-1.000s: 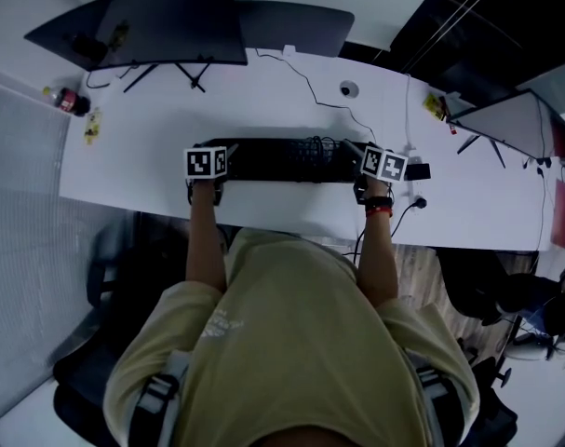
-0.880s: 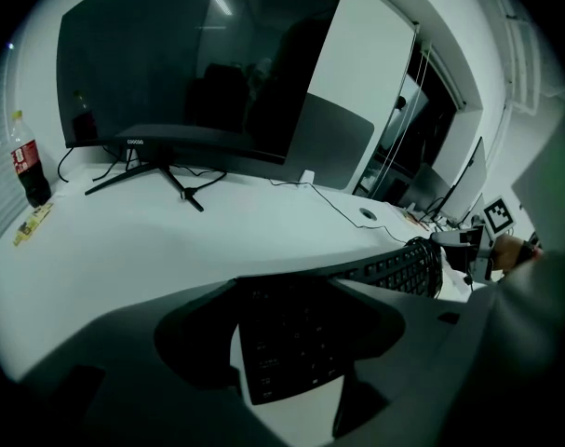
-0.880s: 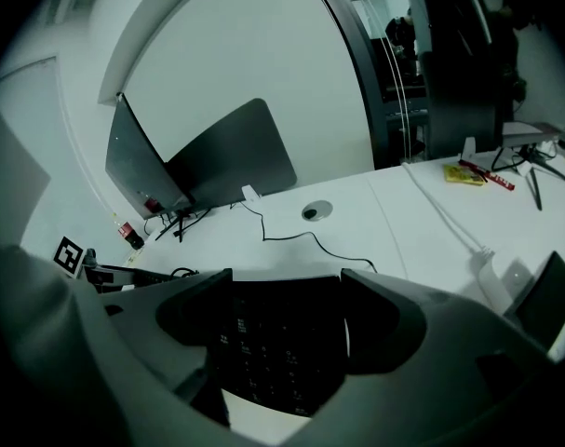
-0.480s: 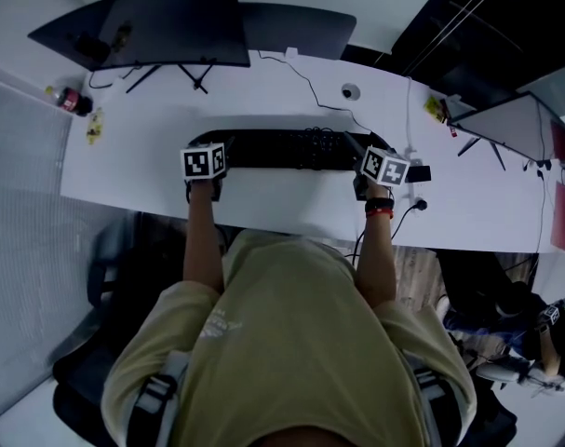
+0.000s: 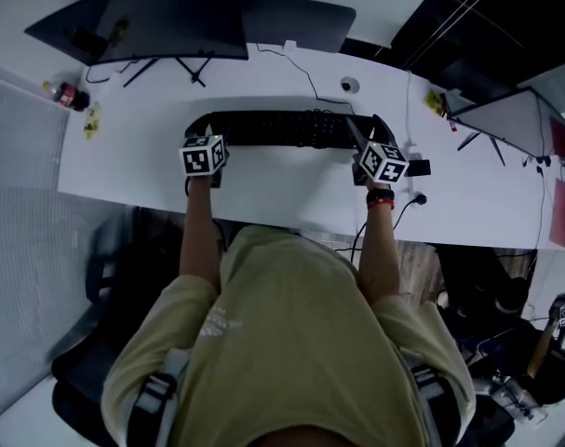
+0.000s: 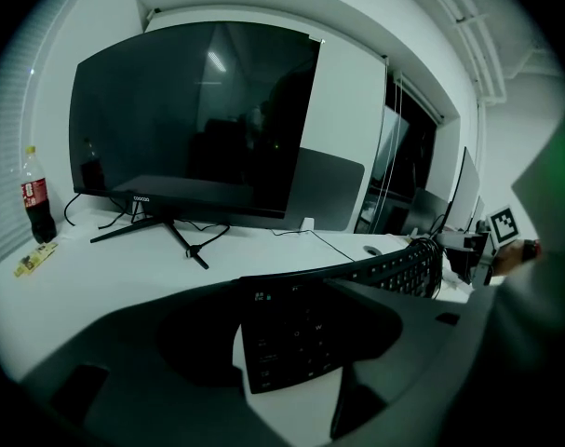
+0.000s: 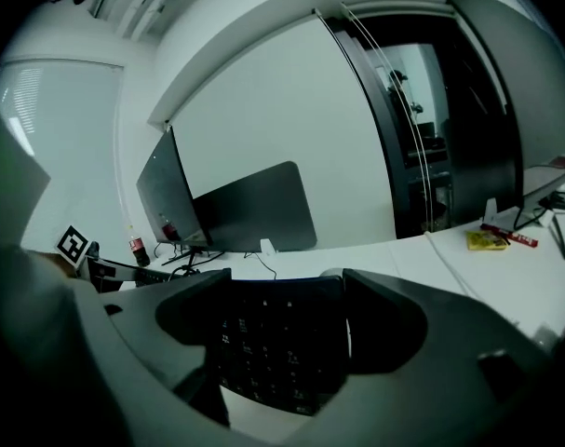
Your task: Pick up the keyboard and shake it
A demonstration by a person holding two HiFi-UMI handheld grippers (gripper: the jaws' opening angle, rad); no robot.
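A long black keyboard hangs over the white desk, held at both ends. My left gripper is shut on its left end, and in the left gripper view the key rows fill the gap between the two dark jaws. My right gripper is shut on the right end; the right gripper view shows that end between its jaws. The keyboard's cable trails toward the back of the desk.
A large dark monitor on a tripod foot stands at the back left, with a cola bottle and a yellow packet beside it. A second screen stands at the right. A small round object lies behind the keyboard.
The keyboard and both grippers have moved away from the person toward the back of the desk, and the grippers' marker cubes have tilted.
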